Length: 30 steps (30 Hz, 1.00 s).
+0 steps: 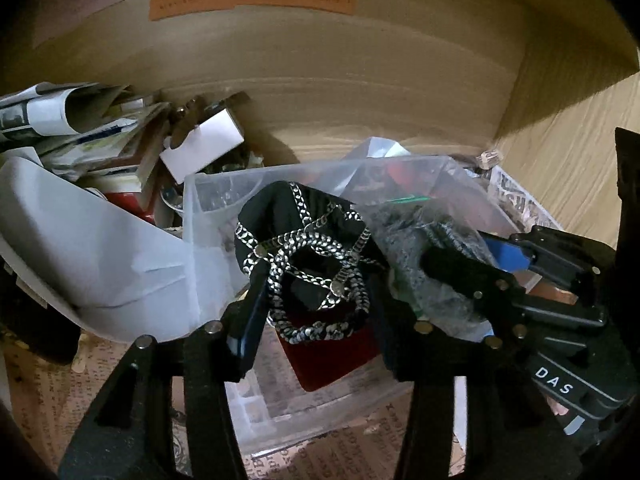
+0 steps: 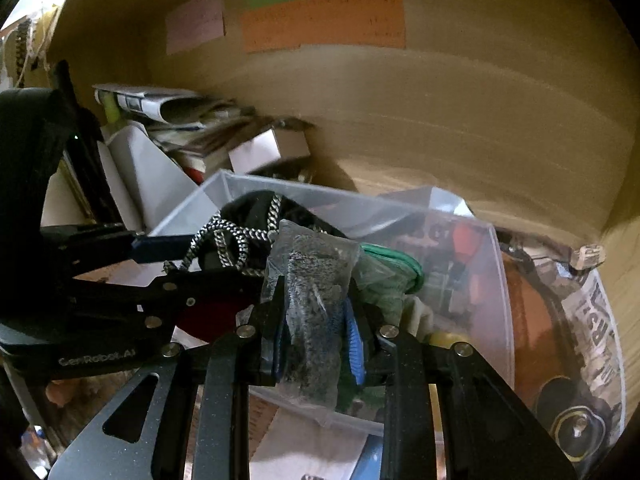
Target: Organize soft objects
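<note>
My left gripper (image 1: 316, 296) is shut on a black fabric piece with a silver chain pattern (image 1: 308, 240), held over a clear plastic bin (image 1: 208, 208). The same fabric shows in the right wrist view (image 2: 240, 232), with the left gripper (image 2: 160, 264) coming in from the left. My right gripper (image 2: 316, 320) is shut on a clear bag of grey speckled fabric (image 2: 316, 288), also over the bin (image 2: 460, 232). In the left wrist view the right gripper (image 1: 472, 264) grips that bag (image 1: 420, 248) from the right. A green-edged item (image 2: 396, 264) lies in the bin behind the bag.
I am inside a wooden cabinet (image 1: 320, 80) with paper labels (image 2: 324, 20) on the back wall. A pile of papers, books and a white box (image 1: 200, 144) stands at the left. Newspaper (image 2: 600, 320) lines the shelf, with a bagged brown item (image 2: 532, 320) at the right.
</note>
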Available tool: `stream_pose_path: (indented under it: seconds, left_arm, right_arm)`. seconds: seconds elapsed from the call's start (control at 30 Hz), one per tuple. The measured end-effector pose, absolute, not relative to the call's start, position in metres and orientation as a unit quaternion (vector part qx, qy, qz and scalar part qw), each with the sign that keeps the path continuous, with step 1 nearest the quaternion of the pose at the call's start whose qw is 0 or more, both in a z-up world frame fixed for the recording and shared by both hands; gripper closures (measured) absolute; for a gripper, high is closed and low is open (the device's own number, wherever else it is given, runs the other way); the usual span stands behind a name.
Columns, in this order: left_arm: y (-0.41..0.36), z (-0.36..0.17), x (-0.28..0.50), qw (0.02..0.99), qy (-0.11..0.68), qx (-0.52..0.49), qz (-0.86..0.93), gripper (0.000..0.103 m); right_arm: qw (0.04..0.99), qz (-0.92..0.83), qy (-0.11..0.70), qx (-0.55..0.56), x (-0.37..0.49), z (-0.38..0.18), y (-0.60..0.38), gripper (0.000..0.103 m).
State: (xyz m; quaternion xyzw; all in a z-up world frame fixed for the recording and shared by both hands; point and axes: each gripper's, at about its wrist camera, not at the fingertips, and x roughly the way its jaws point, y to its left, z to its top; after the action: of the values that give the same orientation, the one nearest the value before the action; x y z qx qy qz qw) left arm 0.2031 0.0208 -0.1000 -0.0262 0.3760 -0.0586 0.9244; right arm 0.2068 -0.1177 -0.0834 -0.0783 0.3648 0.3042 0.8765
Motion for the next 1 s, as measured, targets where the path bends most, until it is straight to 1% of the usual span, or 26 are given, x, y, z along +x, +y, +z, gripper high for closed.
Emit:
stream_pose_path:
  seconds: [0.13, 0.2, 0.27, 0.33, 0.57, 0.8, 1.0]
  left_arm:
    - [0.017, -0.100, 0.203, 0.925, 0.375, -0.018, -0.058, 0.045]
    - [0.018, -0.099, 0.201, 0.925, 0.374, -0.020, -0.059, 0.042]
    - [0.020, -0.096, 0.198, 0.926, 0.371, -0.027, -0.060, 0.038]
    - [0.024, -0.092, 0.194, 0.929, 0.365, -0.036, -0.060, 0.036]
    - [0.030, -0.060, 0.166, 0.947, 0.314, -0.041, -0.052, 0.036]
    - [0.023, -0.016, 0.123, 0.973, 0.226, -0.018, -0.030, 0.036]
    - [0.016, 0.012, 0.088, 0.985, 0.171, -0.009, -0.025, 0.036]
  right_arm:
    - [0.872, 0.303, 0.377, -0.074, 0.208, -0.084, -0.121, 0.074]
    - [0.871, 0.301, 0.381, -0.072, 0.207, -0.082, -0.123, 0.068]
    - [0.872, 0.300, 0.380, -0.067, 0.206, -0.080, -0.127, 0.058]
    - [0.876, 0.299, 0.372, -0.067, 0.203, -0.076, -0.129, 0.055]
    - [0.896, 0.298, 0.324, -0.057, 0.182, -0.042, -0.145, 0.054]
    - [0.923, 0.289, 0.252, -0.042, 0.151, 0.002, -0.163, 0.053]
    - [0.938, 0.282, 0.198, -0.044, 0.122, 0.026, -0.172, 0.049]
